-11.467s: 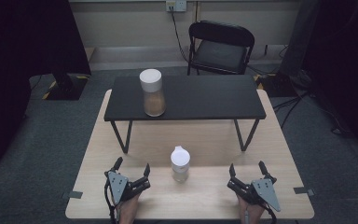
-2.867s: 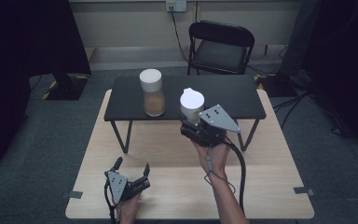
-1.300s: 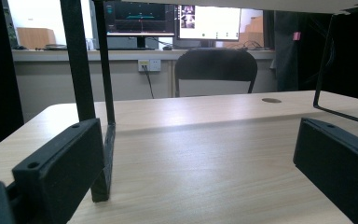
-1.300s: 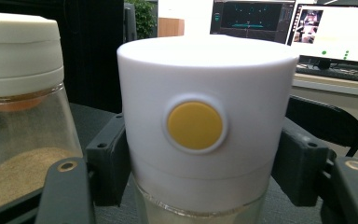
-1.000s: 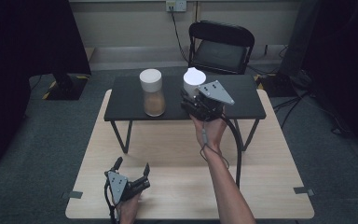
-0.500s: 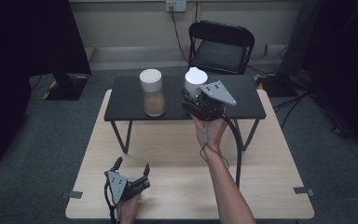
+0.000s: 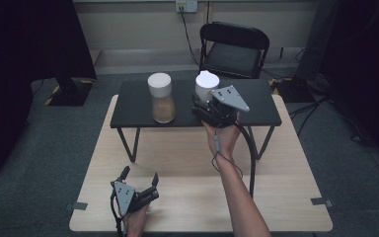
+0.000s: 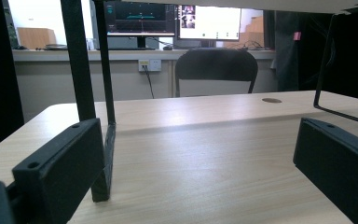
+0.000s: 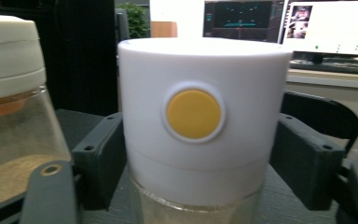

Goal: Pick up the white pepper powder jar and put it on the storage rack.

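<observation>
2 white-lidded jars point(image 7: 160, 98) (1 clamped in right gripper point(image 7: 208, 109) fingers), left gripper point(image 7: 139, 180) fingers spread, empty

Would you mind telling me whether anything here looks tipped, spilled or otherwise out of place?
Nothing stands out. The clear jar with a white lid and brown contents stands upright on the small black raised table. The white-capped jar with a yellow button sits upright between the right hand-held gripper jaws. No spill shows on the light wooden table.
</observation>
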